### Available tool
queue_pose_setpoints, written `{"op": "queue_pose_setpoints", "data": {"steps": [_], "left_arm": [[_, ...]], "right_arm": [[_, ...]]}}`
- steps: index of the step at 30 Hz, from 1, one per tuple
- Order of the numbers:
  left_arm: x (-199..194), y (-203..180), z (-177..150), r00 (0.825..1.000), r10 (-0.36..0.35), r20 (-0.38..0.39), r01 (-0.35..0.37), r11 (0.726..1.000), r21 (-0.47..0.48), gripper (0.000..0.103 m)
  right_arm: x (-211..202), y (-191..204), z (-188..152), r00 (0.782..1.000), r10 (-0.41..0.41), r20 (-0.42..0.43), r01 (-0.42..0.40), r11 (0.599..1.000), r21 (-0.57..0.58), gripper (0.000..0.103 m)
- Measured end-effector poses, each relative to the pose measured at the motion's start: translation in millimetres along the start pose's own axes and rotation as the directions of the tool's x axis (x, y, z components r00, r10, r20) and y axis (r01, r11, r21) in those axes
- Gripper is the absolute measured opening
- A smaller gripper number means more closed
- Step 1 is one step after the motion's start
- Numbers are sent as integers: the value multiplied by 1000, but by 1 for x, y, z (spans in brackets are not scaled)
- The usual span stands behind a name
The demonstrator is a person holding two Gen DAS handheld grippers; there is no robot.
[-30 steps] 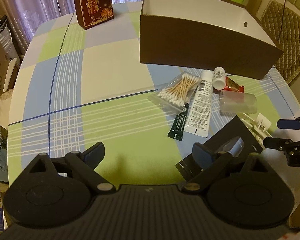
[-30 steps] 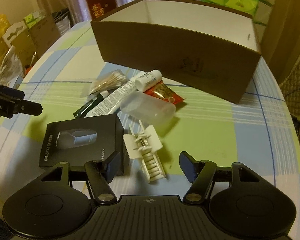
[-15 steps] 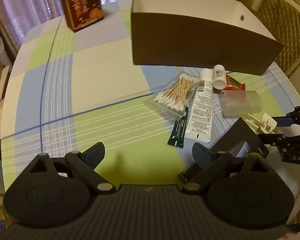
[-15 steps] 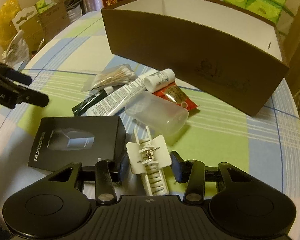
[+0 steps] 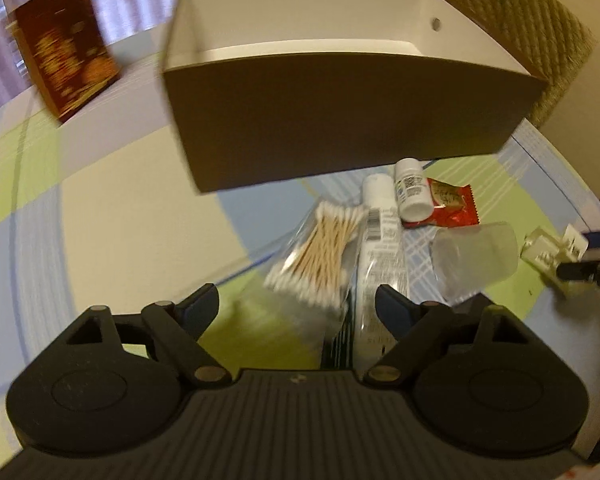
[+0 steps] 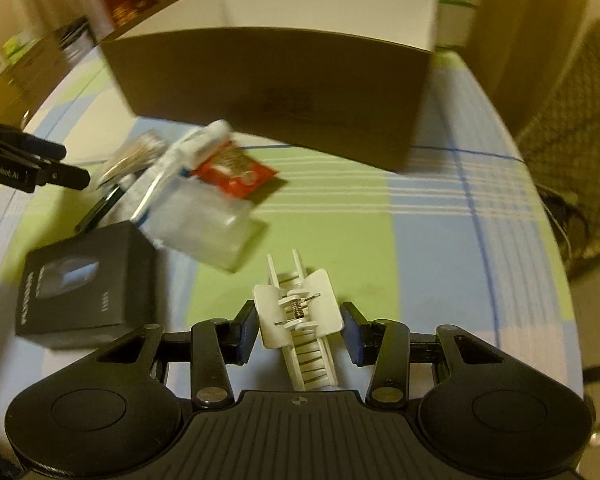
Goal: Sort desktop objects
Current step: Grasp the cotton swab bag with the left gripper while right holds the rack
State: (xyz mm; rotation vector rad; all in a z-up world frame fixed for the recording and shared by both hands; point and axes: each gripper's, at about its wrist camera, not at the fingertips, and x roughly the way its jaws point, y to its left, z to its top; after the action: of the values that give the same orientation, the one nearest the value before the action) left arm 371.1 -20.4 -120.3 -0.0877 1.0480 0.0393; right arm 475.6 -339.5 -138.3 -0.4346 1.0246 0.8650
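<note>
Right hand-held gripper has closed on the white hair clip, now lifted; left hand-held gripper stays wide, advancing over the cotton swabs.

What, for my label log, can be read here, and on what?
"enRobot.AI": left tool, start cut off.
Blurred, unreadable: black box, tube, bottle, red packet, red box, brown box mark.
No text: clip in right tool.

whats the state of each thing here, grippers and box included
left gripper: open, over the cotton swab bag
right gripper: shut on the white hair clip
cardboard box: open-topped, looks empty
small white bottle: lying down, capped
clear case: lying on its side
</note>
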Motion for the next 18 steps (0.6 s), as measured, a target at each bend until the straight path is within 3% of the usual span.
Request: {"op": "queue_pose_setpoints", "data": {"steps": [3,7,10,13,15,18], "left_arm": [[15,-3,12,1000,-14,-15,15,998,64,74],[37,-1,23,998,-42,-50,46,995,83,65],[49,4,25,996,-52,-77,58,995,79,56],[51,8,26,997,-41,-58,46,996,82,49],[50,13,27,997,-51,-50,54,997,59,36],[47,19,24,996,-70,-50,71,997,23,26]], "right_arm": [[-1,-9,2,1000,-22,3,22,999,25,41],[0,-18,3,999,-43,10,42,998,56,41],[-1,-21,4,999,-52,13,51,996,68,41],[0,-23,5,998,-54,16,53,996,70,41],[1,-23,6,998,-56,17,55,996,66,41],[3,-21,8,998,-62,16,61,997,56,41]]}}
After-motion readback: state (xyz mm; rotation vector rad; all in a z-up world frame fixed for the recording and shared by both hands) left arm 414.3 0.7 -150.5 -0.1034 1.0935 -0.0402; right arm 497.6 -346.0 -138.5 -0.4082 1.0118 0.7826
